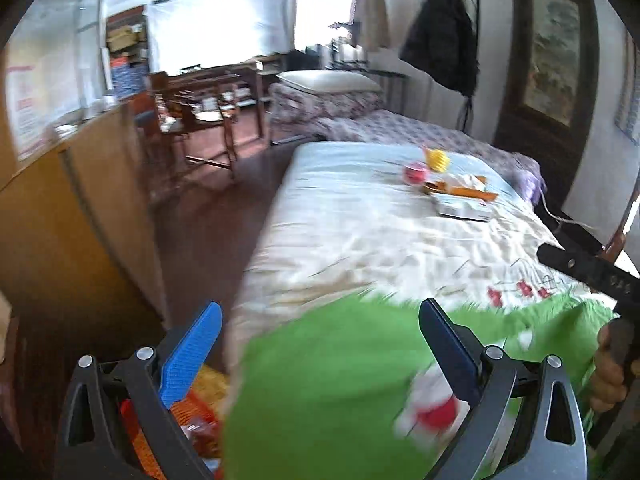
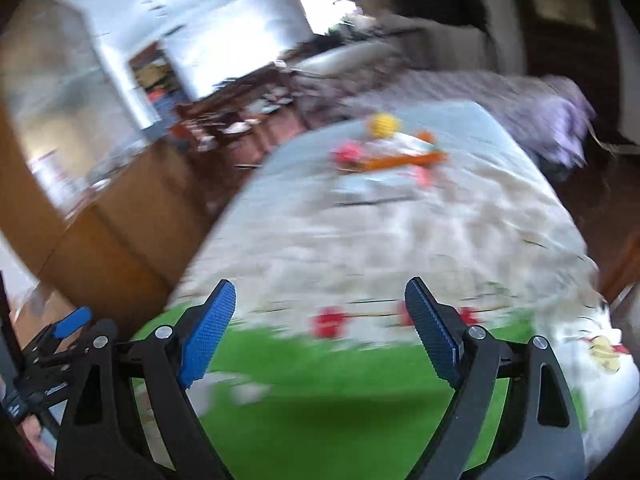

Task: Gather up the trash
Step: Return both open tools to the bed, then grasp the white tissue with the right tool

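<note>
1. Left wrist view: left gripper [image 1: 320,344], blue ribbed pads spread wide, nothing between them, over the green foot of the quilted bedspread [image 1: 360,240].
2. Ahead and right, well apart from it, a pile of trash [image 1: 452,184]: pink round piece, yellow ribbed piece, orange strip, flat white carton.
3. Right wrist view, blurred: right gripper [image 2: 320,312] spread, empty; the pile lies far ahead.
</note>
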